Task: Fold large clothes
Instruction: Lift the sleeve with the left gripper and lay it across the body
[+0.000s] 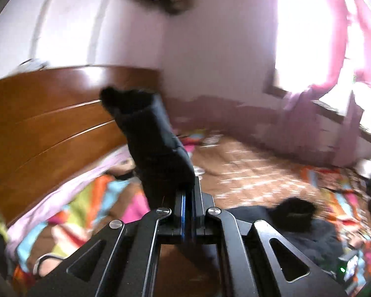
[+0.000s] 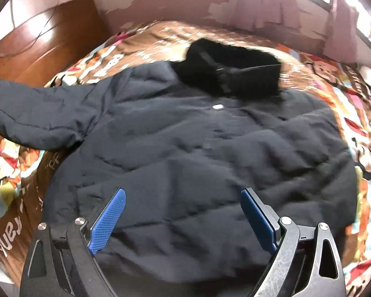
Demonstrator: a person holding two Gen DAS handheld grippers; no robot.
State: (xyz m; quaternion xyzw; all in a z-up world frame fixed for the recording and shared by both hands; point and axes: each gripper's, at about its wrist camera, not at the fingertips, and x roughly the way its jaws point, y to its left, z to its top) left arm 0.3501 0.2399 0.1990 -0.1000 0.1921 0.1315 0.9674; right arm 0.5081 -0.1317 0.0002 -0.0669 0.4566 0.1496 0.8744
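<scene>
Here we see the dark padded jacket (image 2: 185, 143) spread flat on the bed (image 2: 141, 42), over a colourful patterned bedspread, its black furry collar (image 2: 230, 66) toward the far wall. The left tool (image 1: 188, 198) is clamped tight on the jacket's sleeve (image 1: 153, 143), which stands up from its blue pads in front of the wooden headboard (image 1: 49, 113). The right tool (image 2: 183, 217) hangs above the jacket's lower body, its blue pads (image 2: 108, 220) spread wide with nothing gripped between them.
</scene>
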